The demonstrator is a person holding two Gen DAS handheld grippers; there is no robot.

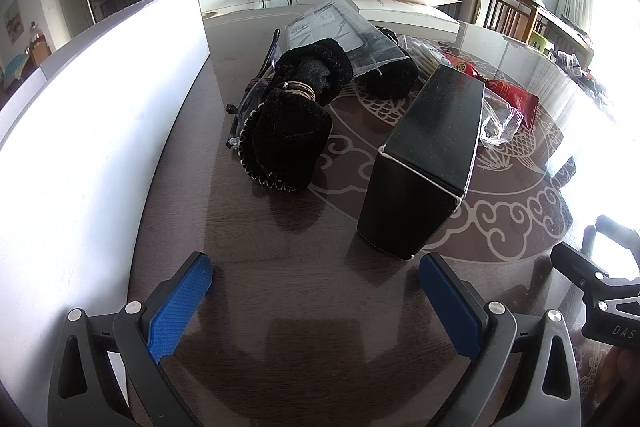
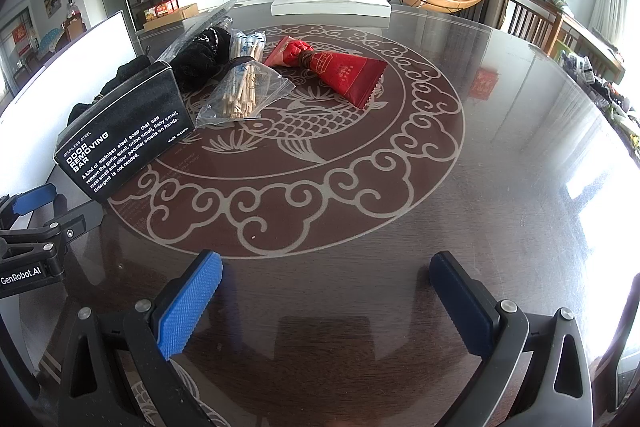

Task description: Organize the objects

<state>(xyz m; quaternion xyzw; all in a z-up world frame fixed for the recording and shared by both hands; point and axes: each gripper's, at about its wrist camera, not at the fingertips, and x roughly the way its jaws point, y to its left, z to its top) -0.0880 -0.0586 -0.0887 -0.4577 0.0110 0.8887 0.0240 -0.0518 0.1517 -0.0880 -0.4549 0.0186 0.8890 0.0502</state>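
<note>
The dark round table (image 2: 500,155) fills both views, a white box wall (image 1: 100,99) curving down the left of the left wrist view. The black soap box (image 1: 428,163) stands centre-right there, long axis running away, just ahead of the left gripper (image 1: 316,303), likely nearer; black pouches (image 1: 288,143) lie centre. Right gripper (image 2: 326,303) hovers over bare table. Both spread wide, holding nothing

Bright window glare from right, glossy reflections, fisheye-warped dark edges
</note>
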